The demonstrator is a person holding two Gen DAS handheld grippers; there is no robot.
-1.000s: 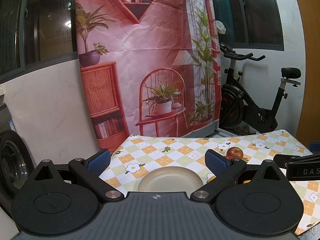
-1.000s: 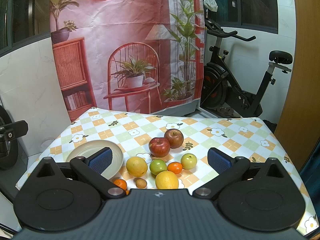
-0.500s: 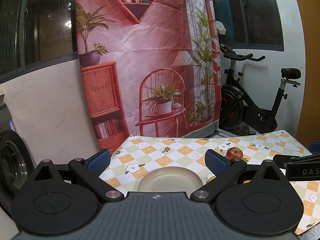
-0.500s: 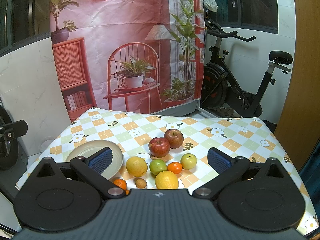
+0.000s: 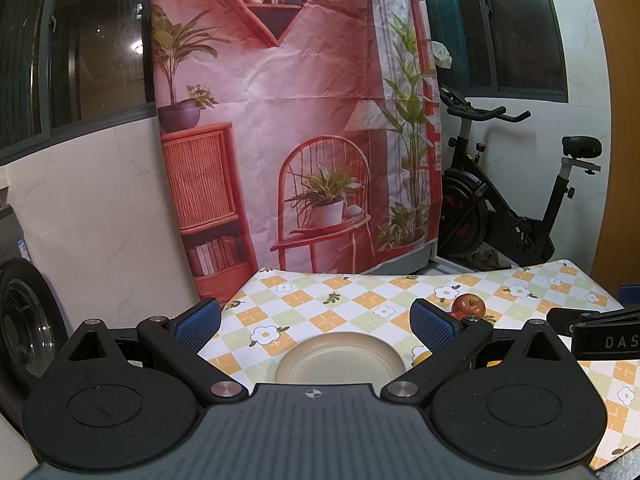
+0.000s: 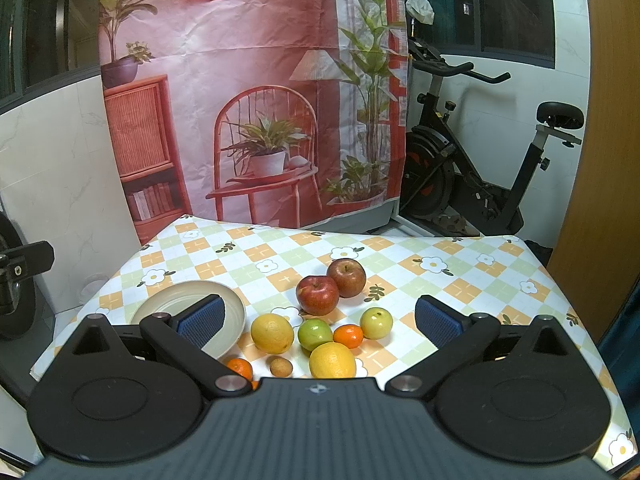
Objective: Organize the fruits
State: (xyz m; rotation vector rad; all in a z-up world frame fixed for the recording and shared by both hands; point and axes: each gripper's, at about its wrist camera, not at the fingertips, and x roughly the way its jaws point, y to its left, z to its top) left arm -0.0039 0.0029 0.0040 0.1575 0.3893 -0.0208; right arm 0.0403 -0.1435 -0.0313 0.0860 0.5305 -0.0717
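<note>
In the right wrist view, fruit lies grouped on the checked tablecloth [image 6: 460, 272]: two red apples [image 6: 318, 295] [image 6: 346, 277], two yellow citrus fruits [image 6: 272, 333] [image 6: 332, 361], two green apples [image 6: 315, 334] [image 6: 376, 323], small oranges [image 6: 348, 336] [image 6: 240, 367] and a small brown fruit [image 6: 281, 367]. A cream bowl [image 6: 236, 300] stands empty to their left. My right gripper [image 6: 318, 318] hovers open above the fruit. My left gripper [image 5: 316, 318] is open over the same bowl [image 5: 340, 356], with one red apple [image 5: 469, 305] beyond its right finger.
A printed backdrop [image 6: 256, 92] hangs behind the table. An exercise bike [image 6: 480, 168] stands at the back right and a wooden panel [image 6: 592, 160] on the right. The other gripper's black body [image 5: 600, 336] shows at the left view's right edge.
</note>
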